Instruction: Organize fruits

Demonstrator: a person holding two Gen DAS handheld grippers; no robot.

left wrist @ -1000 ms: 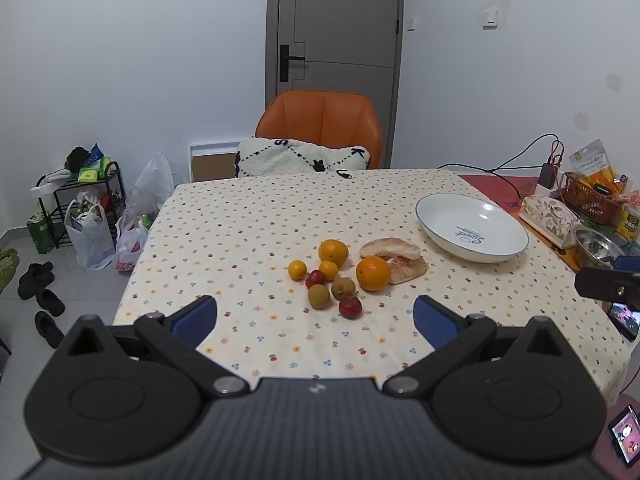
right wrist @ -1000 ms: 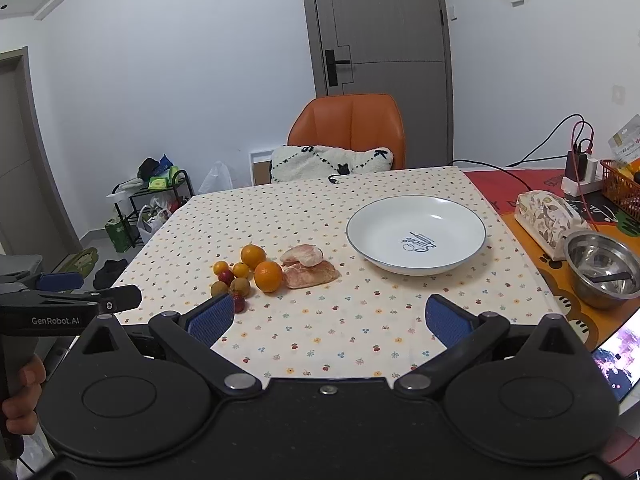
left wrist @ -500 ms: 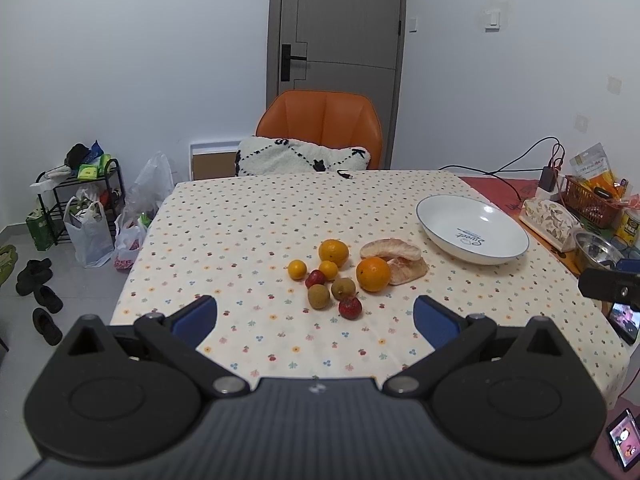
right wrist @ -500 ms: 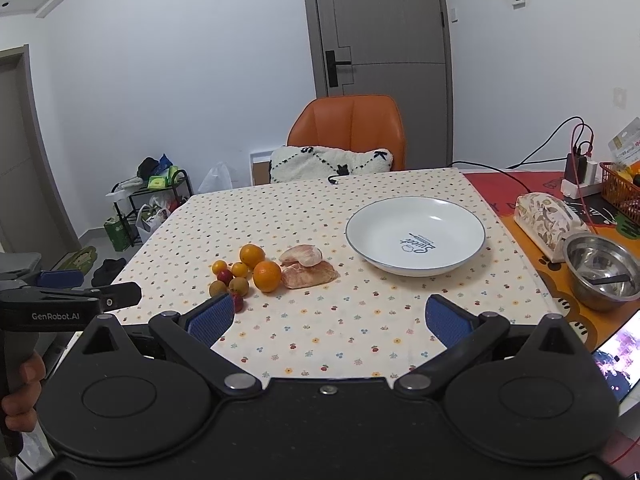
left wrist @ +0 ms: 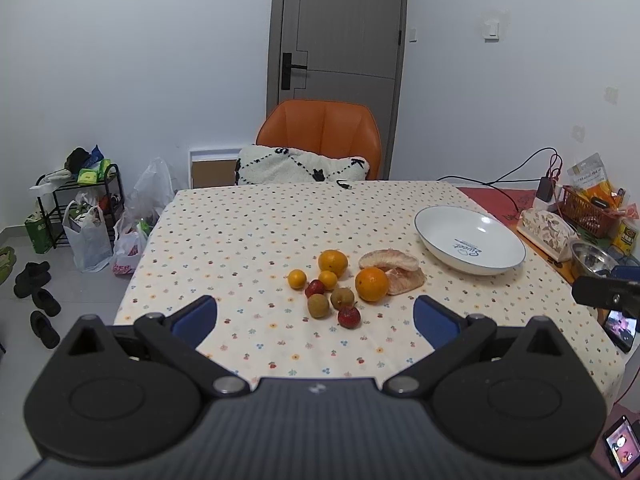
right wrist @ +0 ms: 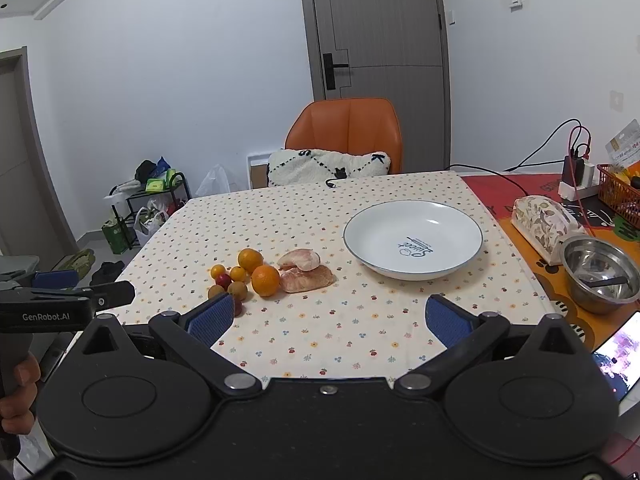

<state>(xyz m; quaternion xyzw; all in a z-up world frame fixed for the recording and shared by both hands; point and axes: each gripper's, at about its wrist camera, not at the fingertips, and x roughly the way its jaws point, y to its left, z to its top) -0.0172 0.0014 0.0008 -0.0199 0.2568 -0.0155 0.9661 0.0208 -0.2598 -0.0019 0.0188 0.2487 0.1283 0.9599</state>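
Left wrist view: compared with 1 second ago almost nothing has changed. The fruit cluster sits slightly lower in the picture than before, which suggests only a small tilt or drift of the left gripper (left wrist: 315,316); no fruit has shifted on the desk (left wrist: 248,232). Its fingers (left wrist: 195,318) are spread wide with nothing between them, and the fruits lie just ahead of the gap: 2 large oranges (left wrist: 371,284), 2 small yellow citrus (left wrist: 297,279), 2 brown round fruits (left wrist: 318,305), 2 small red fruits (left wrist: 349,316), and 2 peeled pomelo segments (left wrist: 394,270) touching the nearer orange, ahead and toward the right finger.

In the right wrist view the right gripper (right wrist: 326,316) is also spread wide and empty, and that picture matches the earlier one closely. The white plate (right wrist: 414,240) lies ahead of its right finger and holds nothing; the fruit cluster (right wrist: 248,274) lies ahead of its left finger, well apart from the plate. The left gripper's body and the hand (right wrist: 16,396) holding it show at the far left edge.

The near stillness means, in my judgement, that the task has not begun: every fruit is on the cloth, none on the plate. The likely first step is a reach down to 1 fruit. The round ones may roll if nudged, and they sit close together.
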